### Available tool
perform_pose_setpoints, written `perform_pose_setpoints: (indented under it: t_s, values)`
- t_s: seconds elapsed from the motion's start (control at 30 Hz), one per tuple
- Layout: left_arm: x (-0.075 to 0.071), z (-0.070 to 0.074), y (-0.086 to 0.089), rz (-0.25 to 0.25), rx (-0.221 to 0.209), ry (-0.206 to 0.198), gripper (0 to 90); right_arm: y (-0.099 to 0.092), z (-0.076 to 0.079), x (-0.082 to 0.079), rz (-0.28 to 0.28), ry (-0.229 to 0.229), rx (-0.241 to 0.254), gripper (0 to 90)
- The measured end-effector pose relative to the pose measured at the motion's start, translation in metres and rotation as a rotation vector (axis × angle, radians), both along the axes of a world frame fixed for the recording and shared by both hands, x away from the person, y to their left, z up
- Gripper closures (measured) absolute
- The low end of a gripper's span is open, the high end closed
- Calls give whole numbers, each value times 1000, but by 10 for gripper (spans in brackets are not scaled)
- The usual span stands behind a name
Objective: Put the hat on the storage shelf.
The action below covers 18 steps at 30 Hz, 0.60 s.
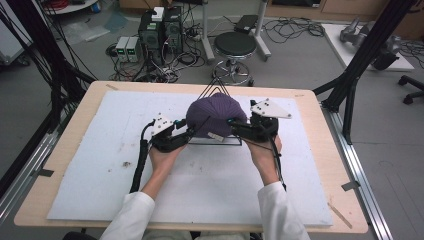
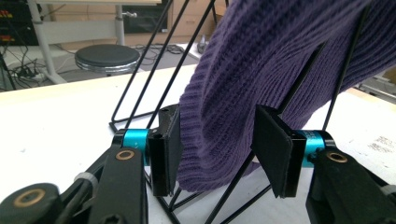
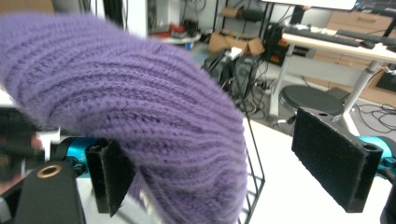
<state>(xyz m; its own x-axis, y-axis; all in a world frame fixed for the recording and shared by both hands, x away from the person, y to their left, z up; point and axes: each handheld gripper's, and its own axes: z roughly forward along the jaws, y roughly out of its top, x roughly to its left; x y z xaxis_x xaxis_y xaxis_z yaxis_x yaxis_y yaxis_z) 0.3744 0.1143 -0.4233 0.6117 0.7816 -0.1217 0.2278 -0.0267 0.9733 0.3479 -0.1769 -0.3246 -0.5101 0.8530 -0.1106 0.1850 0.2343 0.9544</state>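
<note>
A purple knitted hat is draped over a black wire stand at the middle of the white board. My left gripper sits at the hat's lower left edge. In the left gripper view its jaws stand open around the hat's ribbed brim, with a gap at the right pad. My right gripper is at the hat's lower right. In the right gripper view its jaws stand wide open; the hat rests by the left pad, and the other pad is well apart.
The white board covers most of the wooden table. Black frame posts rise at both sides. Beyond the far edge stand a round stool, computer boxes and loose cables on the floor.
</note>
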Motion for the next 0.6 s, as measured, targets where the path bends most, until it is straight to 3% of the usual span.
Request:
perform_pose_setpoints:
  t_s: [0.13, 0.27, 0.4, 0.6]
  values:
    - [-4, 2, 5, 14, -2, -15, 513, 4, -4, -7, 29, 6, -85, 171]
    - [-9, 7, 11, 29, -7, -34, 506, 5, -8, -16, 40, 14, -114, 136]
    - [-16, 13, 20, 41, -22, -51, 489, 2, -5, -25, 42, -4, -102, 122]
    - [-24, 20, 31, 47, -24, -62, 385, -10, 3, -36, 20, -32, -29, 115]
